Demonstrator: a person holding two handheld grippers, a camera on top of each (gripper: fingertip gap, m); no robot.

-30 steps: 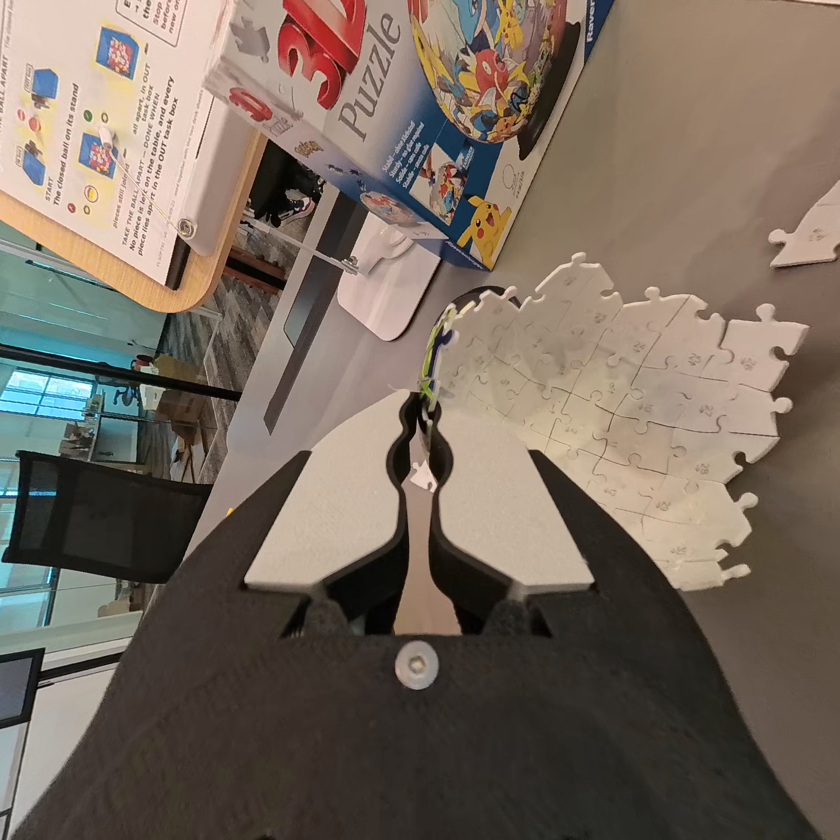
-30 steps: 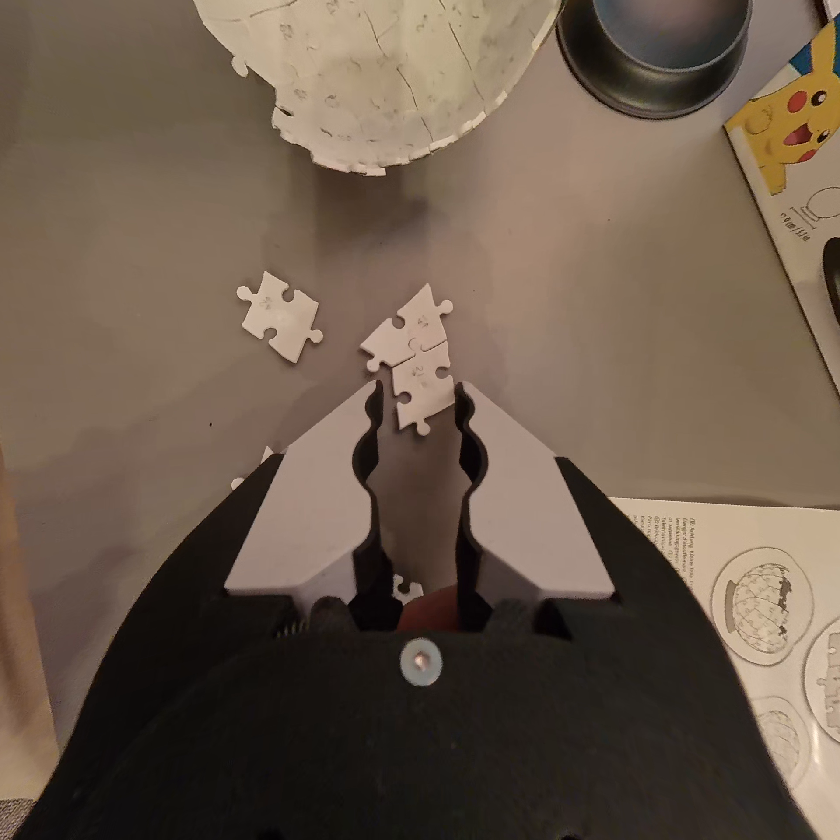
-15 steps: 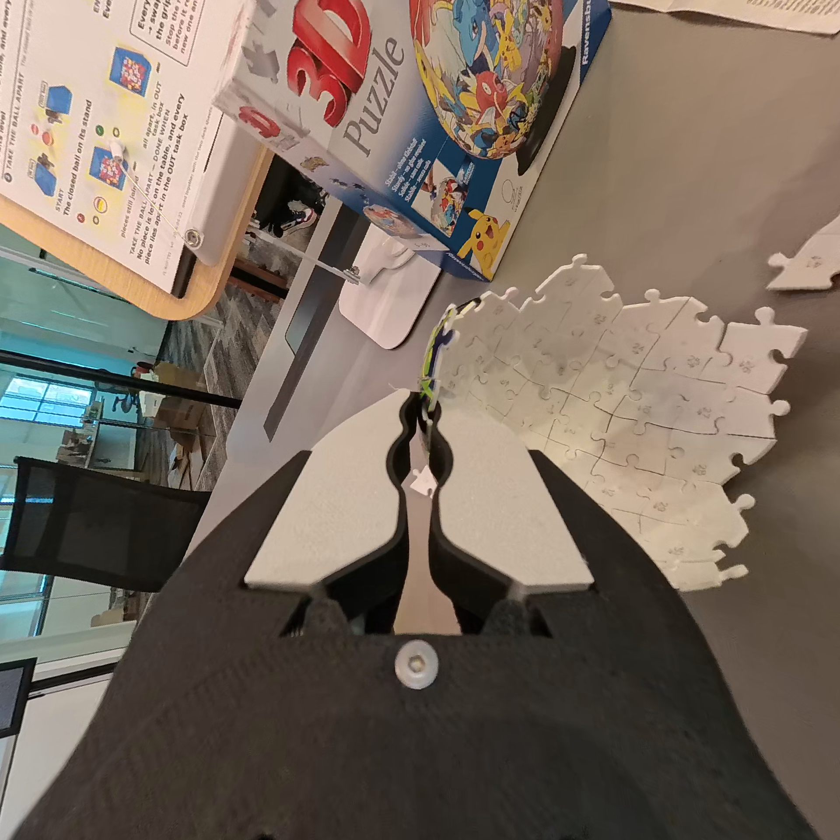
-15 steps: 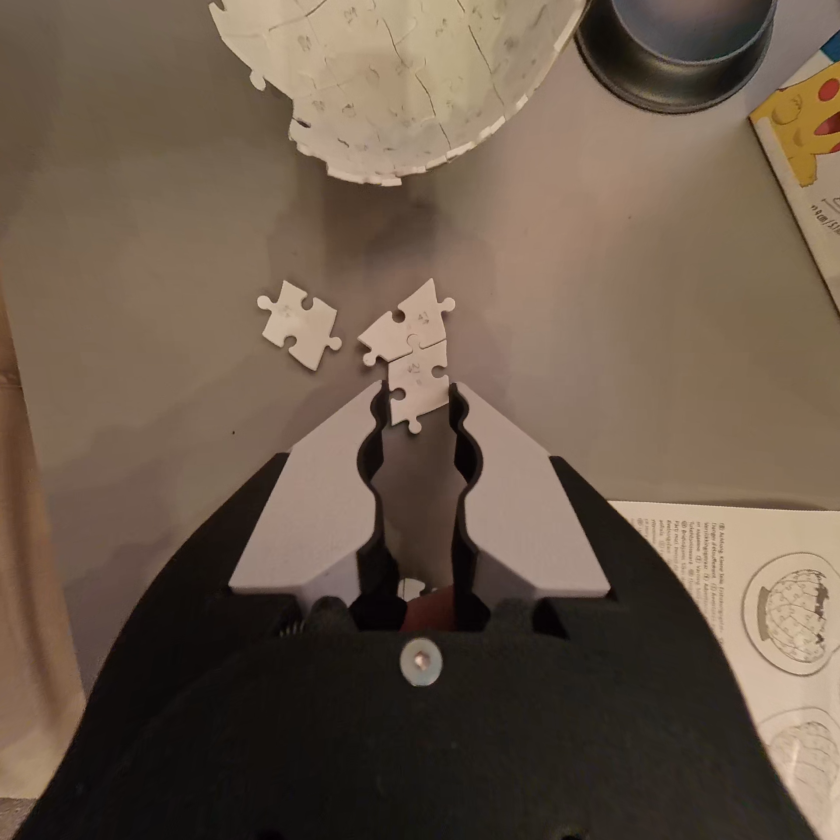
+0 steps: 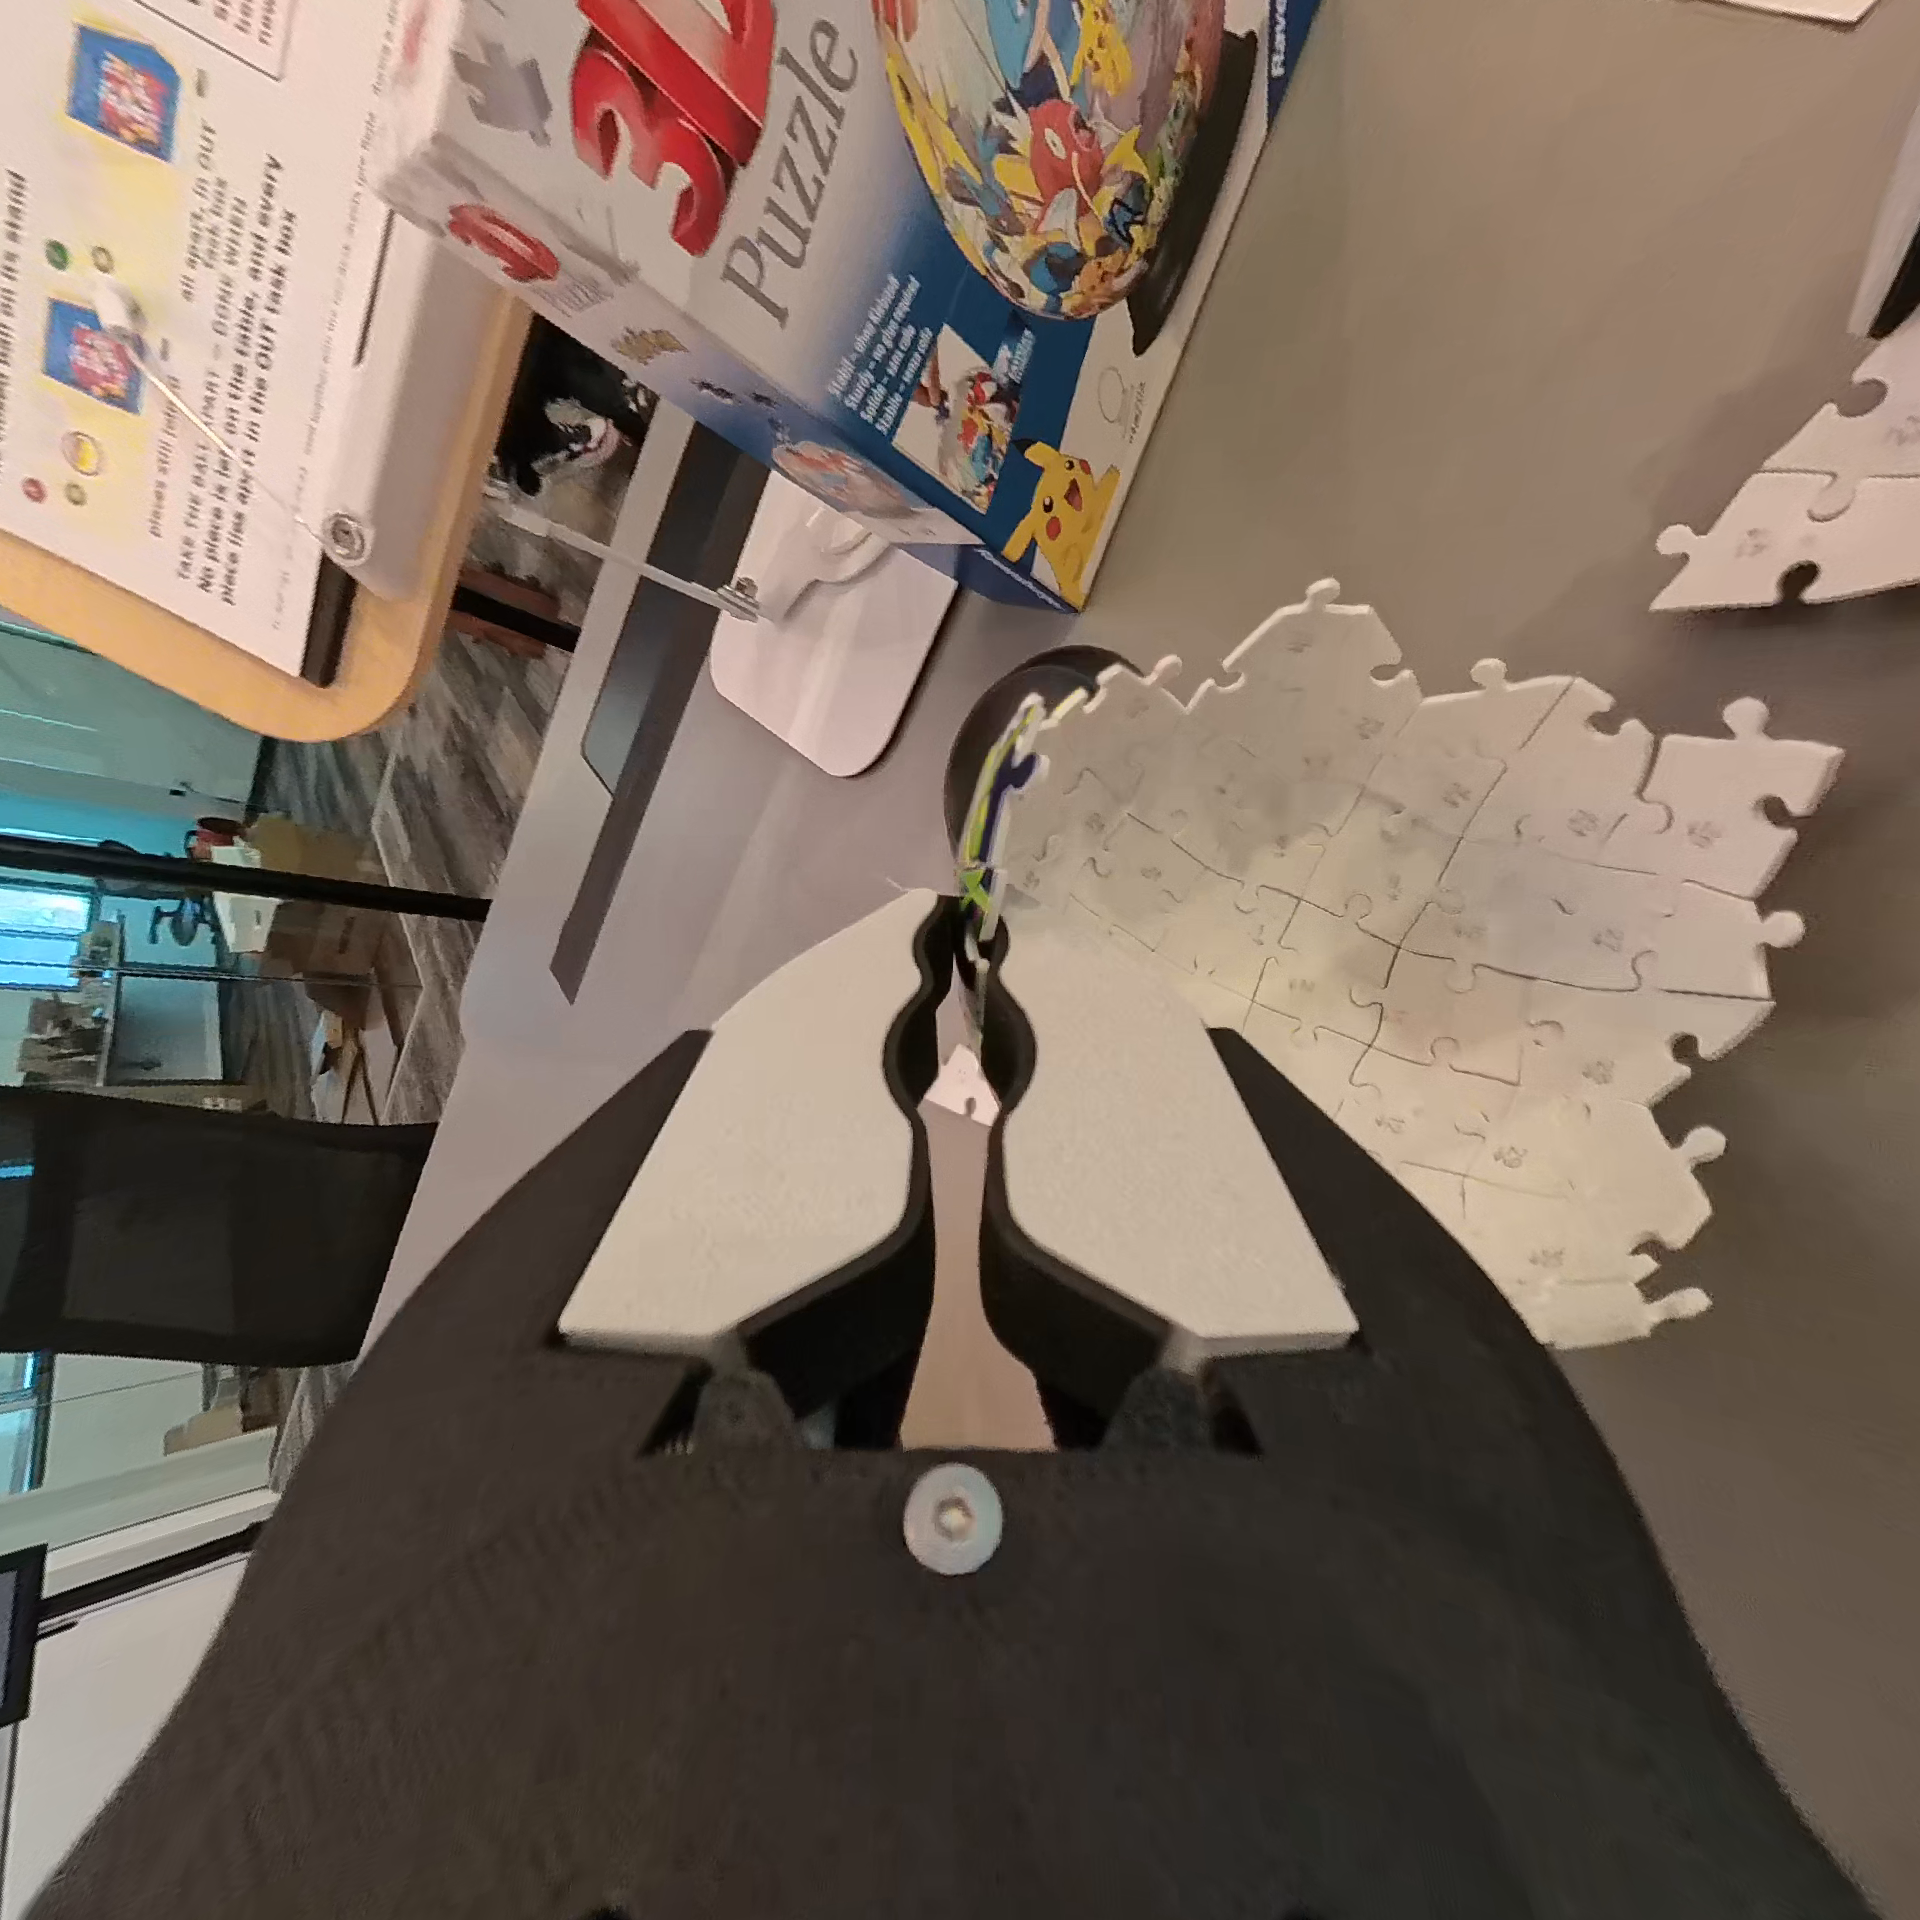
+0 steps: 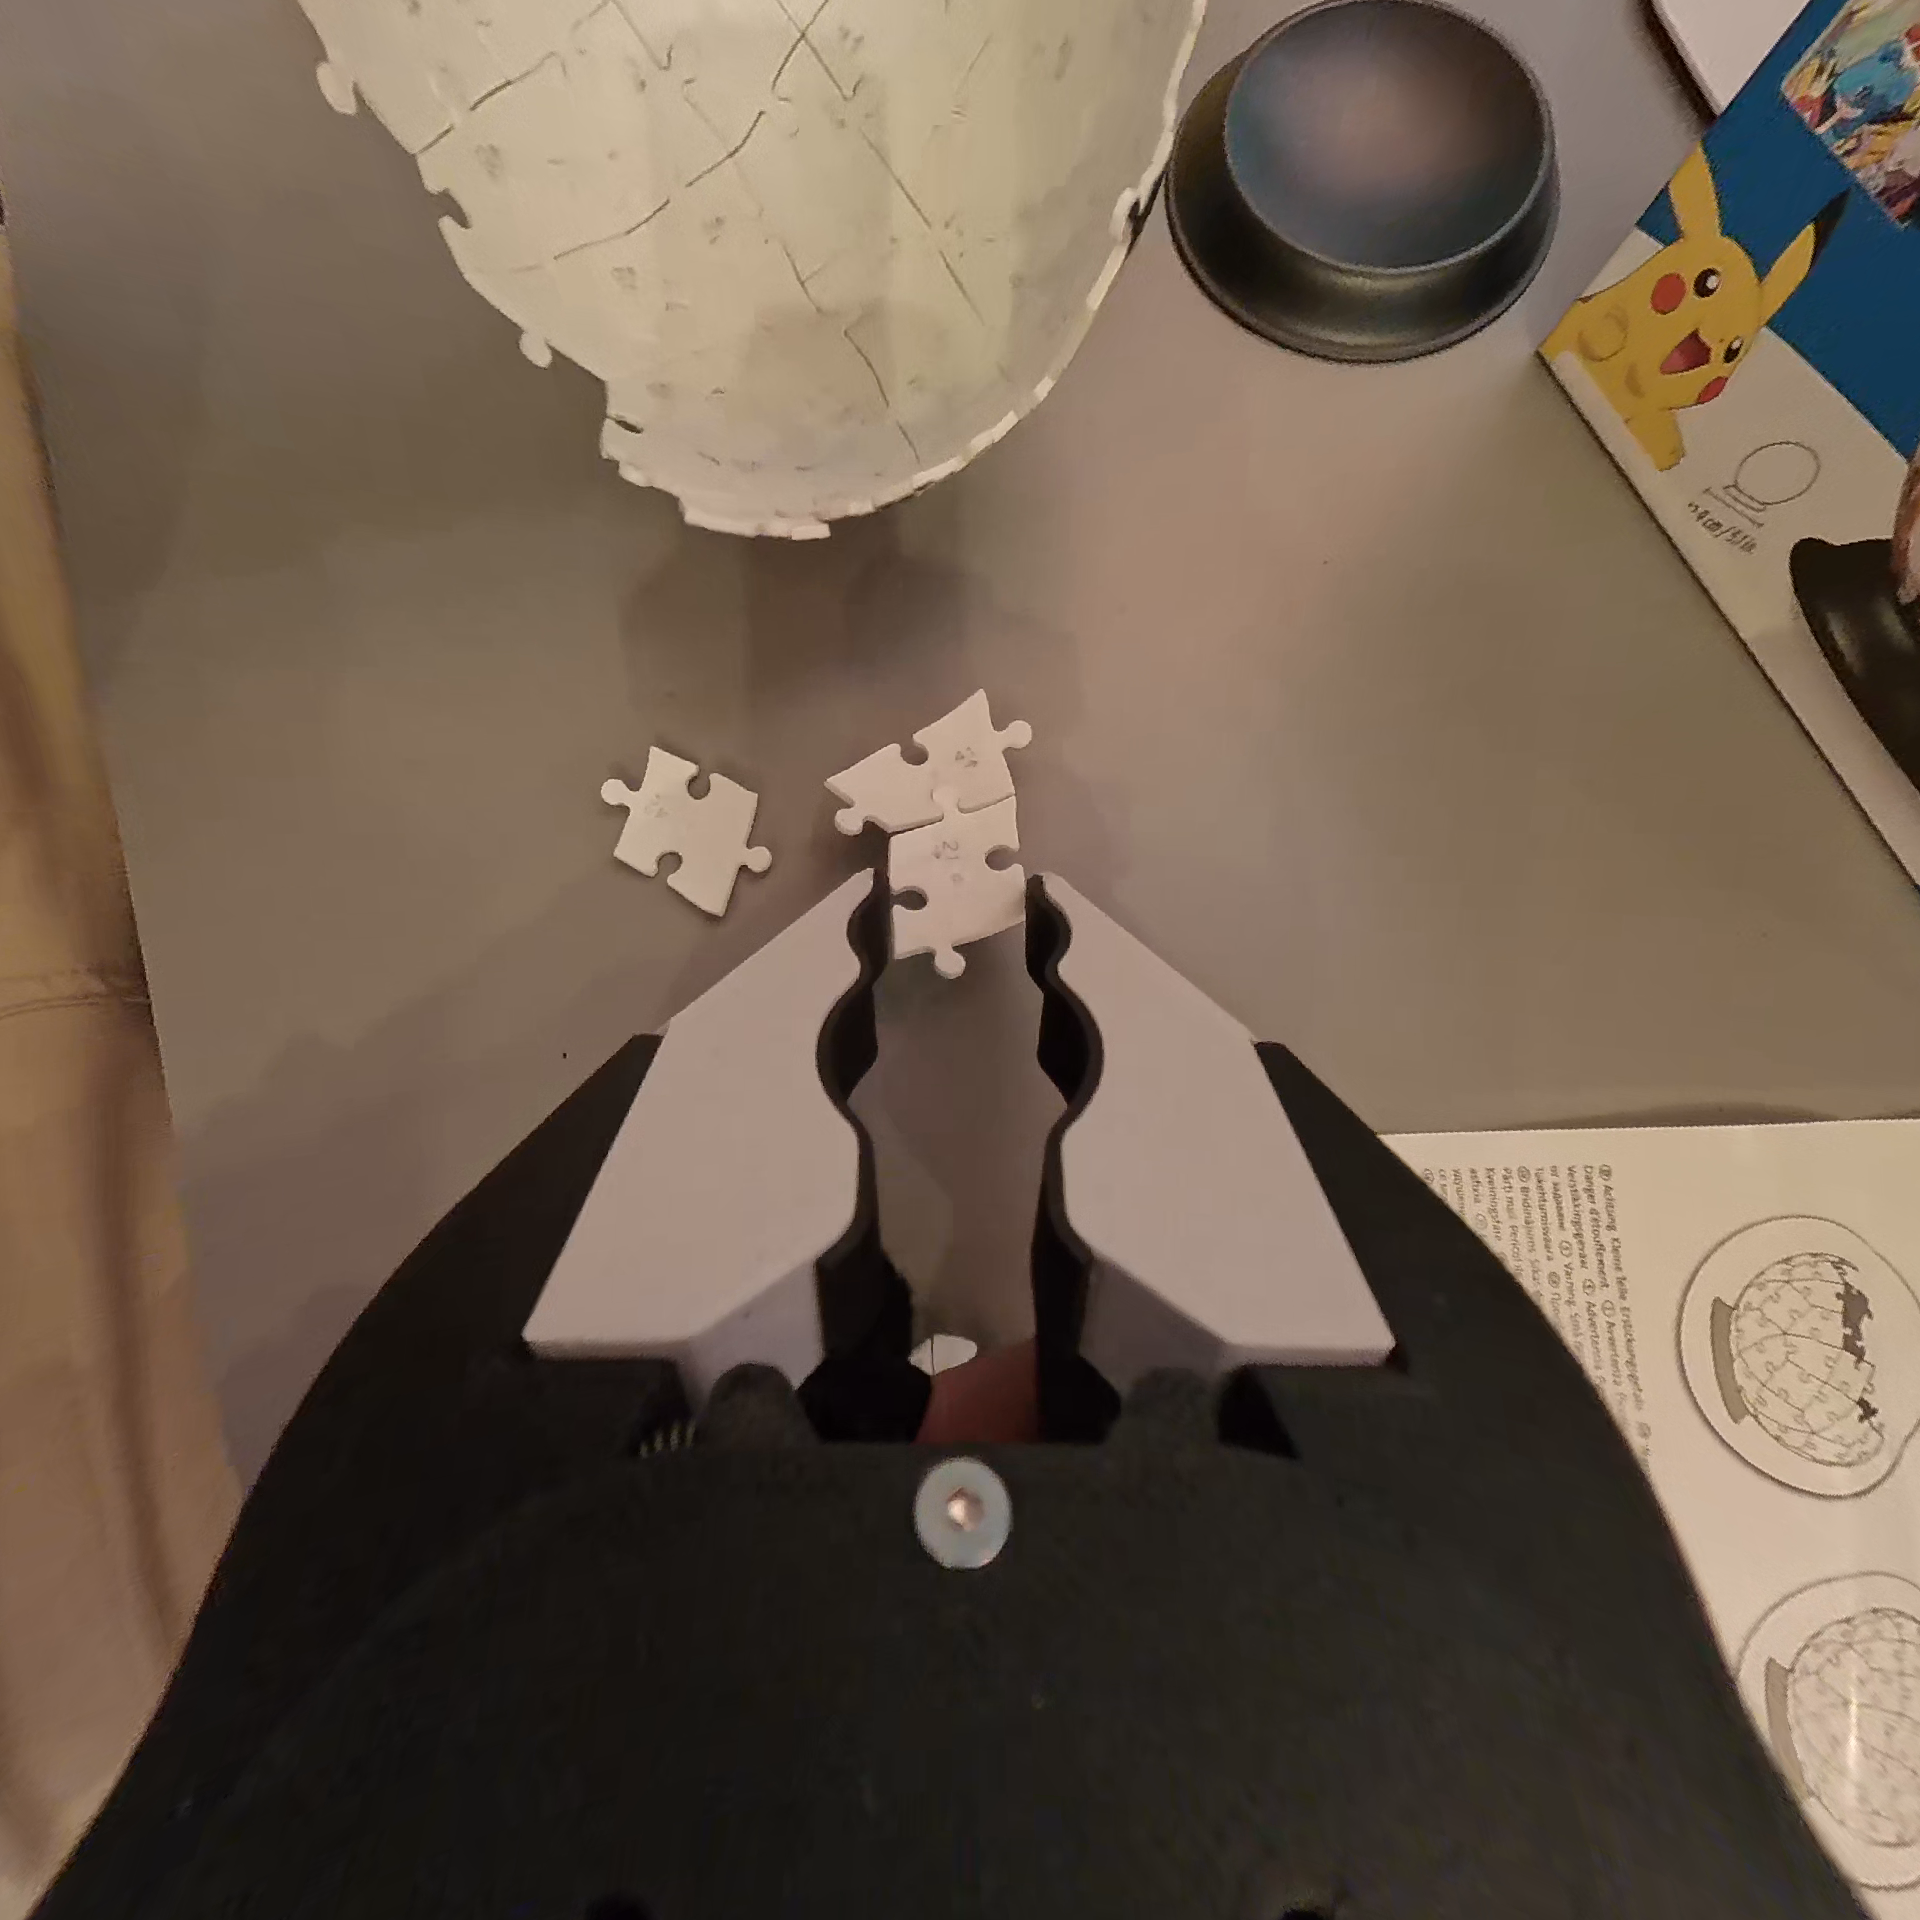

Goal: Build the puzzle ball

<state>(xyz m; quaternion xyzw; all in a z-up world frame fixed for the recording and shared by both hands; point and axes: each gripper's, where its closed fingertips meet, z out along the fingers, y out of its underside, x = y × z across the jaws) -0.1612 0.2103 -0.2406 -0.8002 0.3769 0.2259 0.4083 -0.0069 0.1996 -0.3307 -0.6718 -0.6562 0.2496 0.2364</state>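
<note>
My left gripper (image 5: 966,925) is shut on the rim of the half-built puzzle ball shell (image 5: 1351,987), held on edge with its white inside facing the camera. The shell also shows at the top of the right wrist view (image 6: 779,208). My right gripper (image 6: 956,883) is shut on a pair of joined white pieces (image 6: 951,883); its fingertips pinch the nearer piece by its sides and the farther piece sticks out ahead. A single loose piece (image 6: 686,831) lies on the grey table just left of the pair.
The black ball stand (image 6: 1361,177) sits right of the shell. The puzzle box (image 5: 883,260) lies beyond it, also at the right edge (image 6: 1766,312). An instruction leaflet (image 6: 1714,1351) lies at the right. A wooden board with a printed sheet (image 5: 156,260) stands at the left. One gripper's finger ends stand about 20 cm off the other's.
My right gripper narrowed onto the joined pair, then moved forward toward the shell with it; the single piece stayed behind. My left gripper kept its hold and shifted slightly.
</note>
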